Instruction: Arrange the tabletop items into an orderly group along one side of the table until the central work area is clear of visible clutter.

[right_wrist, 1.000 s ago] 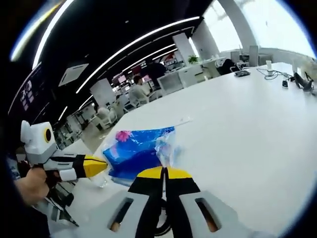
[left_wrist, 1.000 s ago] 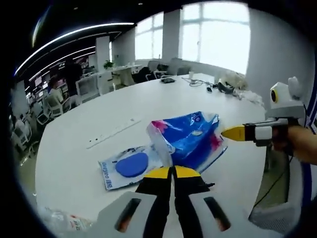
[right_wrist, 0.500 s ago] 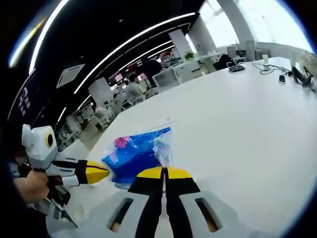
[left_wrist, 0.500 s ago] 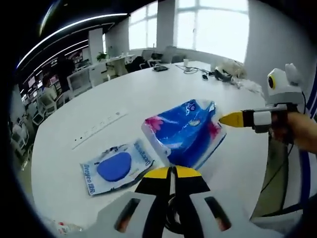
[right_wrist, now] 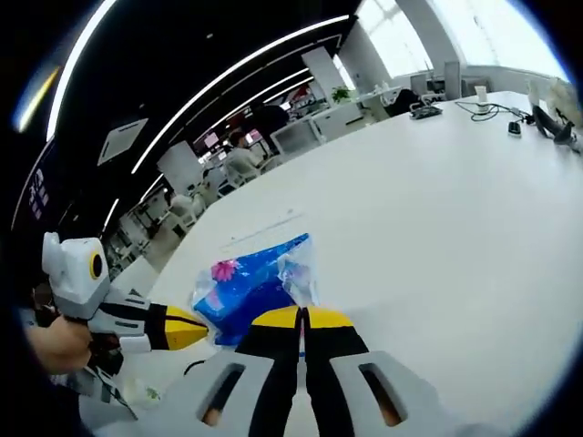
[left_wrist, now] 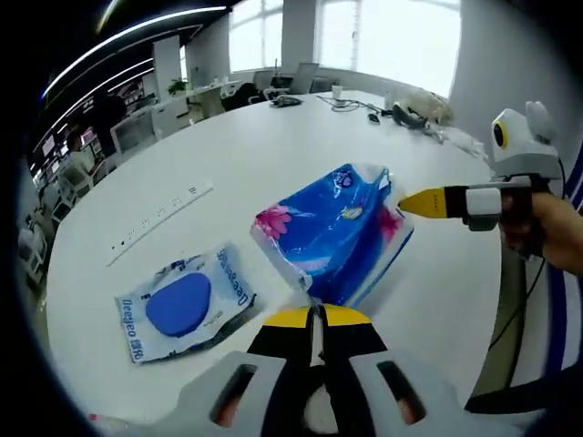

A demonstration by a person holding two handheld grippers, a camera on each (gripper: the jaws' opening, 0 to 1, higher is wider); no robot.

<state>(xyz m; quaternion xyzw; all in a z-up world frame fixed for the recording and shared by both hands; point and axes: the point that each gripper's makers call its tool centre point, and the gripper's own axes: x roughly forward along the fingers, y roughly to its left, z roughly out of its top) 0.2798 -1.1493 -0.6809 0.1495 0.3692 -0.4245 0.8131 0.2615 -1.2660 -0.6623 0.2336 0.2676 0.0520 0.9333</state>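
Tissue pack — pinched by both grippers' fingers.

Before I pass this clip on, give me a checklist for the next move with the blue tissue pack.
1. Left gripper shut on the tissue pack wrapper: ok.
2. Right gripper shut on the pack's clear plastic end: ok.
3. Pack clear of the white table: cannot tell.
4. Wipes pouch lying flat, apart from the pack: ok.
5. Central work area free of clutter: not ok, both items lie mid-table.
6. Cables and small items at the far edge out of the path: ok.
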